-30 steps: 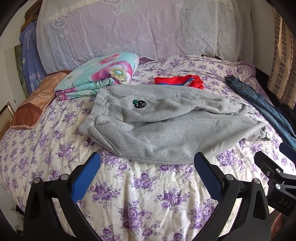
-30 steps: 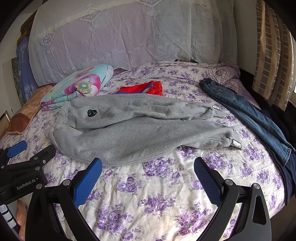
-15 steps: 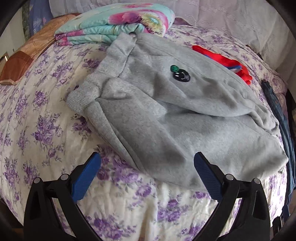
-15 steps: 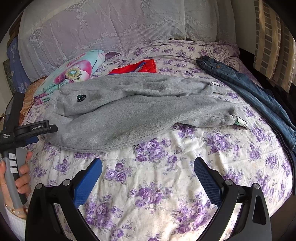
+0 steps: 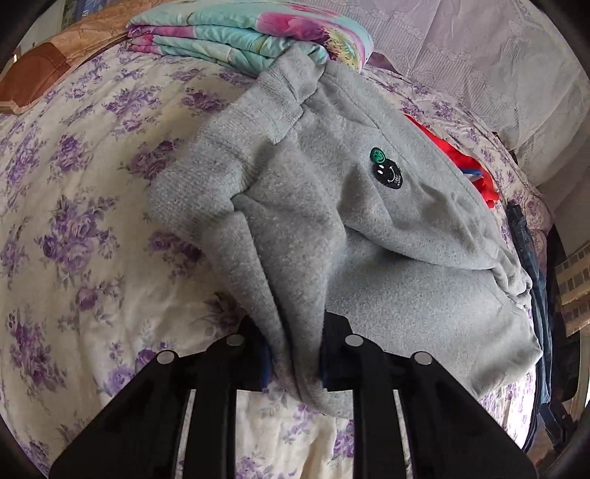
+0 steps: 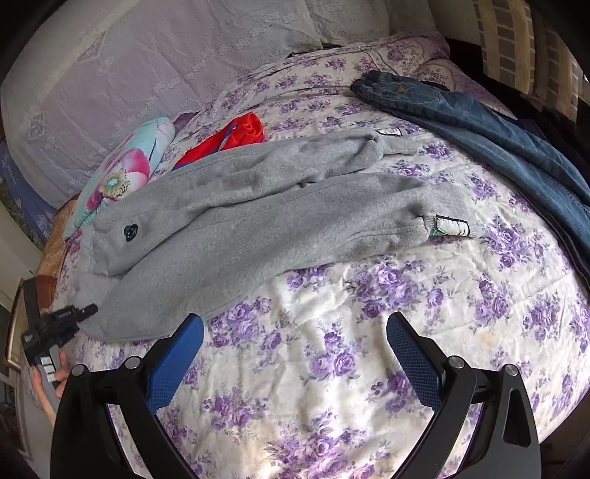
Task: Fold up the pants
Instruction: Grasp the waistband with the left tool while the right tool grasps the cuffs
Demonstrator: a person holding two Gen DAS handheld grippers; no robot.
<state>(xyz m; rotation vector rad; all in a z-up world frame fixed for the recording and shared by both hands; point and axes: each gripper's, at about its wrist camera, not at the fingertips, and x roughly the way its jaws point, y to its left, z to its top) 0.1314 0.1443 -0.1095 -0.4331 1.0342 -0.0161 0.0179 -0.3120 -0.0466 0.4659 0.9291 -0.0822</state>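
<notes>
Grey sweatpants (image 5: 383, 258) lie across the floral bedspread (image 5: 73, 206), waistband to the left, with a small black and green badge (image 5: 385, 169) on the hip. My left gripper (image 5: 293, 353) is closing on a raised fold of the near edge by the waist, and the grey cloth is pinched between its pads. In the right wrist view the sweatpants (image 6: 258, 228) stretch to the right, both cuffs (image 6: 442, 221) lying flat. My right gripper (image 6: 295, 328) hangs open over bare bedspread, just in front of the pants' legs. The left gripper (image 6: 59, 324) shows at the far left in a person's hand.
A folded floral blanket (image 5: 258, 33) touches the waistband. A red garment (image 6: 228, 140) lies behind the pants. Blue jeans (image 6: 479, 121) run along the right side of the bed. Lace-covered pillows (image 6: 147, 73) stand at the headboard, a curtain (image 6: 516, 48) at the right.
My left gripper came down to the waist end and closed on the near edge, lifting a fold. My right gripper moved closer over the bed toward the leg end, still open.
</notes>
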